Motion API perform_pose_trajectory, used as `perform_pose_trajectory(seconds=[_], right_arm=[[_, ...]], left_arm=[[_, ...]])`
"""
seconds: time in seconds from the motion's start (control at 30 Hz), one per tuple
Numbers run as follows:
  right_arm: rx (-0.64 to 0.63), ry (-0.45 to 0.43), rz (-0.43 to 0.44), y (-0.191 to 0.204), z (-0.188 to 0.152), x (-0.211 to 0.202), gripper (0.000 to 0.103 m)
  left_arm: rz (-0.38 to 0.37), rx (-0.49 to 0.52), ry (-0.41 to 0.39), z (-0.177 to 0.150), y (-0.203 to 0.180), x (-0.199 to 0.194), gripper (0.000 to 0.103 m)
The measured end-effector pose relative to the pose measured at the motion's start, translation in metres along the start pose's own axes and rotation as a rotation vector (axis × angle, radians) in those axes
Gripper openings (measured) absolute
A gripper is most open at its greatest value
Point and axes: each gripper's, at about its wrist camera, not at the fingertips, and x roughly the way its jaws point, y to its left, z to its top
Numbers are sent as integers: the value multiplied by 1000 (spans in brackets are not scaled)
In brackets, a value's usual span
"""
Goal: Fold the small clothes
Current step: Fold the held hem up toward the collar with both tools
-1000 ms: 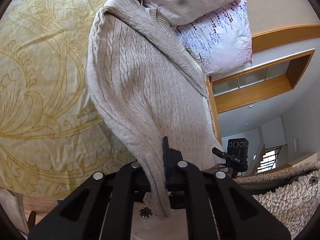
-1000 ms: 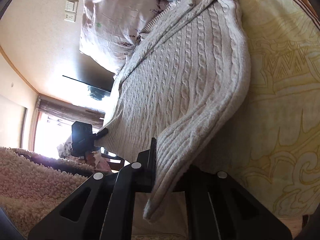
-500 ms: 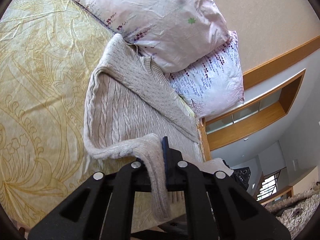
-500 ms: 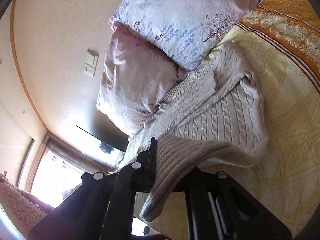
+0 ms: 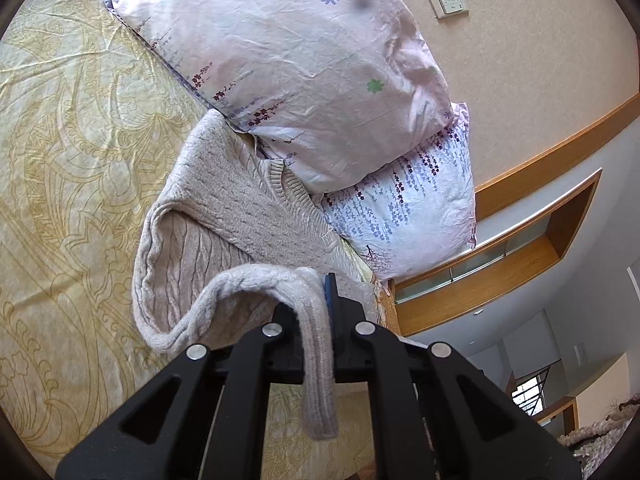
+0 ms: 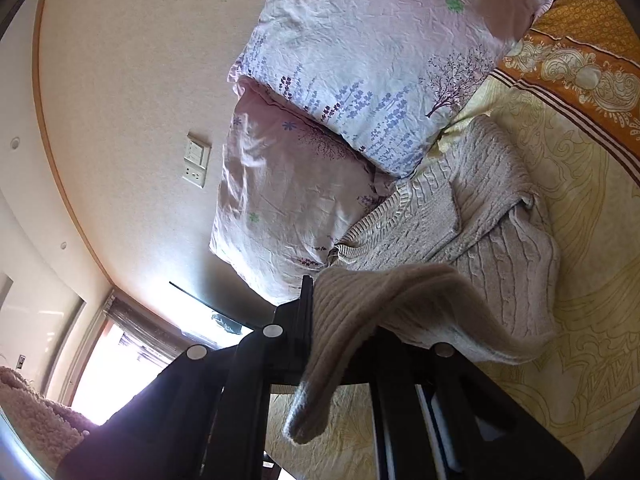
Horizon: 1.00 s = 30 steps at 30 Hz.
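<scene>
Crowding sweater [image 5: 240, 216]: two pillows [image 5: 304, 80] touching.

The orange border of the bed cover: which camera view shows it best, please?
The right wrist view. There the orange border runs along the upper right, with pale scrolls and dark stripes. The left wrist view shows only a small orange sliver beside the pillows.

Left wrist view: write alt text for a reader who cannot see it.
The left gripper is shut on the hem of a beige cable-knit sweater, lifting it over the rest of the garment on a yellow patterned bedspread. Two floral pillows lean against the wall behind.
</scene>
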Motion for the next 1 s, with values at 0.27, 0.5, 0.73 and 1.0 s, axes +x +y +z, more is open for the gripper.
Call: perform_pose_trajectory(seconds=[0.27, 0.5, 0.73, 1.0], right_arm=[[-19, -20, 35, 4, 14, 12, 7], [-21, -17, 42, 1, 22, 21, 7], [-26, -11, 47, -2, 32, 31, 7], [-25, -6, 44, -7, 45, 43, 7]], left_arm=[[-23, 21, -10, 19, -6, 10, 6], [-23, 24, -11, 30, -4, 21, 6], [-23, 23, -16, 37, -2, 28, 6], [-19, 36, -13, 57, -3, 46, 6]])
